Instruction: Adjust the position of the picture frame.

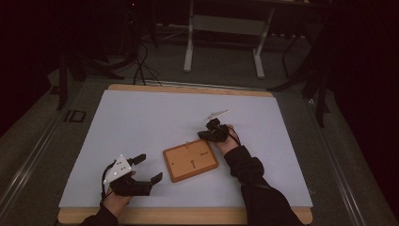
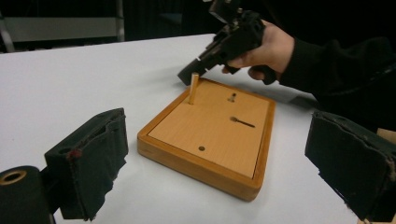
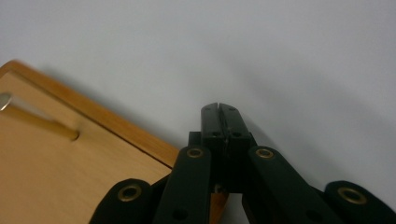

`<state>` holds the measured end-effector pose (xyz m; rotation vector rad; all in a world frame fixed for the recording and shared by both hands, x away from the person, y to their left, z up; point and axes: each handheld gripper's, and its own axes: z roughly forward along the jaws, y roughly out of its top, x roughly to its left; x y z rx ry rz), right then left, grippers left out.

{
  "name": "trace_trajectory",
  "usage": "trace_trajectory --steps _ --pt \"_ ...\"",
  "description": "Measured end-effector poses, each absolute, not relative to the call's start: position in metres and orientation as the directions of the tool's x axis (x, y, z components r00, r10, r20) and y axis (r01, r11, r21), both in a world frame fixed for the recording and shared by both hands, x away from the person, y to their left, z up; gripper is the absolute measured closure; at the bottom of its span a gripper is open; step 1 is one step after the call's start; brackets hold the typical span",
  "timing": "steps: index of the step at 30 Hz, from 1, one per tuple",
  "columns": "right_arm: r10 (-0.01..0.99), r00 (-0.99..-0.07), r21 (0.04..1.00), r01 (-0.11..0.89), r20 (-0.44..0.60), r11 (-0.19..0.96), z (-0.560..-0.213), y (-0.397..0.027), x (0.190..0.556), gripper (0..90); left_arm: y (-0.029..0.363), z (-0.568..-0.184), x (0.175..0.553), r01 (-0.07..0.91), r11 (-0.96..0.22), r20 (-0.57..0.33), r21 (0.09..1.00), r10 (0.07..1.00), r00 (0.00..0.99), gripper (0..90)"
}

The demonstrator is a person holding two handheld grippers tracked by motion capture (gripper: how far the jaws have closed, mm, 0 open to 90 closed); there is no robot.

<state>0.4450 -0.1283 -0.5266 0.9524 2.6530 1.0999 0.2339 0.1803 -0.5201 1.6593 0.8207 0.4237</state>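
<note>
A flat wooden board (image 1: 190,162) lies on the white table top (image 1: 141,122), near the front middle. A short wooden peg (image 2: 194,87) stands upright in a hole at the board's far corner. The board (image 2: 210,135) also has a small round hole (image 2: 201,148) and a dark slot (image 2: 243,122). My right gripper (image 1: 202,135) is shut with nothing between its jaws, its tip just off the board's far edge, close to the peg (image 1: 187,143). In the right gripper view the closed tips (image 3: 219,109) hover over bare table beside the board (image 3: 70,172). My left gripper (image 1: 149,168) rests open to the left of the board.
The table's wooden front edge (image 1: 188,215) runs along the bottom. Beyond the far edge stands a white metal frame (image 1: 226,28) on the floor, with dark cables (image 1: 141,66) beside it. The room around is dark.
</note>
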Motion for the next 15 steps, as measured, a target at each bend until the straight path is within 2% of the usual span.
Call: trace_trajectory --steps 15 --pt "0.598 -0.774 0.677 0.556 0.208 0.483 -0.535 -0.147 0.41 90.0 0.177 -0.521 0.235 0.285 -0.087 -0.146 0.955 0.696 0.703 6.4"
